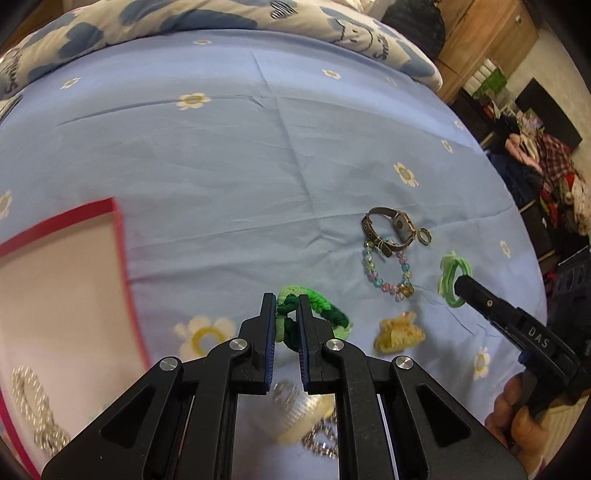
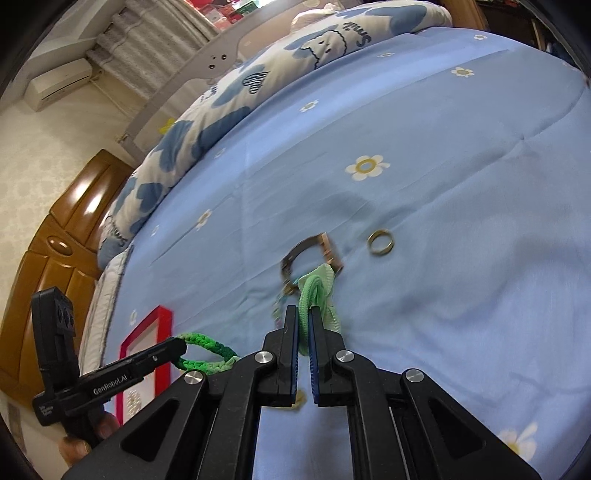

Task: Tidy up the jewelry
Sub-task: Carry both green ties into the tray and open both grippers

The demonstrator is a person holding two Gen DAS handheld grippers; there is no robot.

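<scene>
My left gripper (image 1: 286, 304) is shut on a braided green bracelet (image 1: 325, 308) just above the blue flowered bedsheet; it also shows in the right wrist view (image 2: 207, 349). My right gripper (image 2: 303, 314) is shut on a light green hair tie (image 2: 316, 291), also seen in the left wrist view (image 1: 452, 275). A red-edged box (image 1: 122, 258) with a pale inside lies at the left and holds a silver chain (image 1: 33, 406). A bronze watch (image 1: 391, 227), a bead bracelet (image 1: 388, 269), a gold ring (image 1: 424, 235) and a yellow hair claw (image 1: 399, 332) lie on the sheet.
A folded blue-and-white quilt (image 1: 221, 14) lies along the bed's far side. A clear lidded item and a metal chain (image 1: 321, 439) lie under my left gripper. Wooden furniture (image 2: 55, 266) and cluttered shelves (image 1: 546, 166) stand beyond the bed edges.
</scene>
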